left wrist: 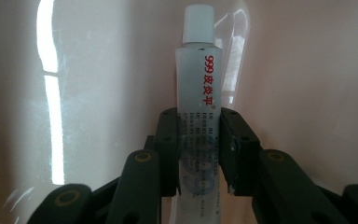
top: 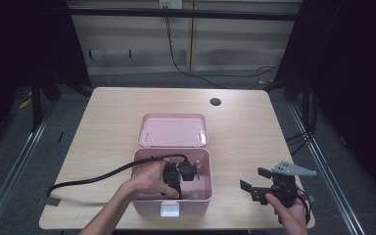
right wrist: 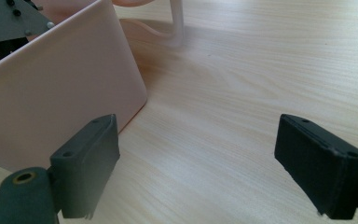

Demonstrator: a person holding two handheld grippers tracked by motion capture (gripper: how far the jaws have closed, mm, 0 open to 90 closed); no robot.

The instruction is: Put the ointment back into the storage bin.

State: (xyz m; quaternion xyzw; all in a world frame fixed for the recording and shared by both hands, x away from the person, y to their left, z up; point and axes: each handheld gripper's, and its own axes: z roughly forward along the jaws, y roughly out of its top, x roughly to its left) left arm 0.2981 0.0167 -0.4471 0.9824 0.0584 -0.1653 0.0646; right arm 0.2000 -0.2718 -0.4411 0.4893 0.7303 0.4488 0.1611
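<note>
The left gripper point(top: 178, 172) is down inside the pink box point(top: 205, 161), and its two black jaws are closed on a small translucent tube point(left wrist: 199, 116) with a white cap point(left wrist: 198, 23) and red characters printed along its side. In the left gripper view the tube stands straight up between the jaws, so its long axis runs along the direction in which the gripper points, with the cap end far from the hand and the flat end near it. The jaws press it at about the lower half. Behind the tube there is the glossy pink inner wall of the box (I cannot tell whether the cap touches this wall or the bottom).

This is the relation that matters, in my judgement: the tube is in line with the gripper and is inside the walls of the box, so any way out goes upward, over the rim. The hinged lid point(top: 174, 130) lies open behind the box and does not block this way.

The right gripper point(top: 254, 184) is on the table point(top: 112, 112), just beside the right wall of the box, and its jaws are wide apart with nothing between them. It is near, but the left hand point(top: 147, 178) is clearly the one that has the tube.
</note>
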